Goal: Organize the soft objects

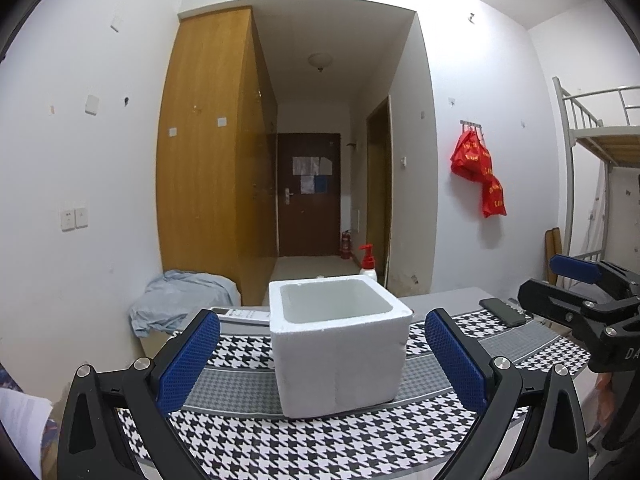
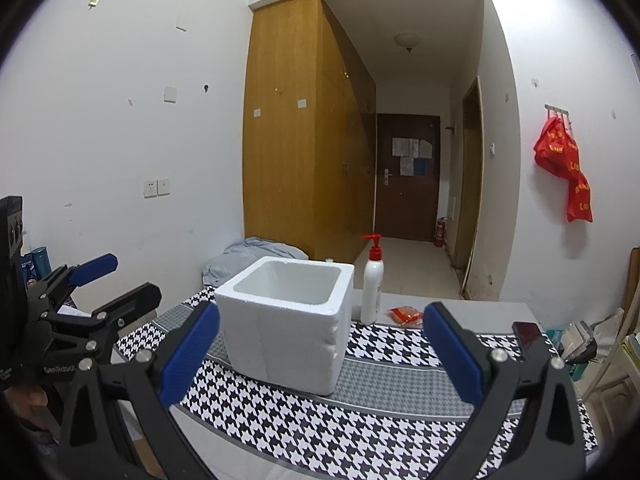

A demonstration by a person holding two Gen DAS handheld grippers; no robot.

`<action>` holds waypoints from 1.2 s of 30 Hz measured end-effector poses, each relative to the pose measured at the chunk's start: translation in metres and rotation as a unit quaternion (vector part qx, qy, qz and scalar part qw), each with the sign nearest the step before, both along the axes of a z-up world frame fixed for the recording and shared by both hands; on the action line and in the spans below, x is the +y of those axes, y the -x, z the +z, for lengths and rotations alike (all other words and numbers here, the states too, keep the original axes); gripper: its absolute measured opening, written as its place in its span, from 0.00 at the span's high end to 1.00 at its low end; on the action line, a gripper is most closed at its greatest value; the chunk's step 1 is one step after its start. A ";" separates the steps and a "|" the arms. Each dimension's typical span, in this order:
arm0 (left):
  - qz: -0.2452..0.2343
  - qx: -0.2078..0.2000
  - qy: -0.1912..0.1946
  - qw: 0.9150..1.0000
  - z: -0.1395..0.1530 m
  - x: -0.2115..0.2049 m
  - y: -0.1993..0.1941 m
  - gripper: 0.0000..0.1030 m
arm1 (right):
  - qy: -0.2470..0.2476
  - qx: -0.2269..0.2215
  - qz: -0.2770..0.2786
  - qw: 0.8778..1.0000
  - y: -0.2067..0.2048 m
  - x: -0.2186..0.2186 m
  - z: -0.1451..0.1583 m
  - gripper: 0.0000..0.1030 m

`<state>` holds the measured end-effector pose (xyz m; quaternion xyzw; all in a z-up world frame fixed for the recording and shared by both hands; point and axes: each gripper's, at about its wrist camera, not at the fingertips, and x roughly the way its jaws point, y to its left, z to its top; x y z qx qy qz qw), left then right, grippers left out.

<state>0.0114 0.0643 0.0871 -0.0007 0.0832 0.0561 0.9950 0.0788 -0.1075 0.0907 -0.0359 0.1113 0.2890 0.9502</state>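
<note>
A white foam box [image 1: 340, 340] is seen upright on the houndstooth cloth [image 1: 320, 440] that covers the worktop [image 2: 472, 308], its open top showing a bare white inside as far as can be seen. The left tongs [image 1: 322, 356] are held wide apart, with nothing between the blue pads [image 1: 188, 364], and the box is framed in the gap between them without being touched. The right tongs [image 2: 320, 354] are likewise spread wide and hold nothing; the box stands ahead of them, slightly to their left.

Just behind the box's right corner, a white pump bottle [image 2: 373, 284] with a red top is set upright at the far edge of the cloth. A small red packet [image 2: 406, 315] lies near it on the bare grey surface. A dark phone [image 1: 503, 311] rests near the right edge of the worktop. A white remote [image 1: 244, 314] lies behind the box on its left side. Beyond the worktop's far left corner, a crumpled pale blue cloth [image 1: 180, 300] is draped over something low beside the wooden wardrobe [image 1: 208, 140]. Red bags [image 2: 564, 164] hang from hooks on the right wall.
</note>
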 end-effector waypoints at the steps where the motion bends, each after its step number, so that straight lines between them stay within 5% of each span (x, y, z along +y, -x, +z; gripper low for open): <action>1: 0.000 0.001 0.002 1.000 -0.003 0.000 0.001 0.01 | -0.001 -0.001 -0.001 1.000 0.001 -0.001 -0.002 0.00; 36: 0.010 0.012 0.007 1.000 -0.068 -0.023 0.032 0.01 | -0.036 0.040 -0.003 0.999 0.030 -0.026 -0.074 0.00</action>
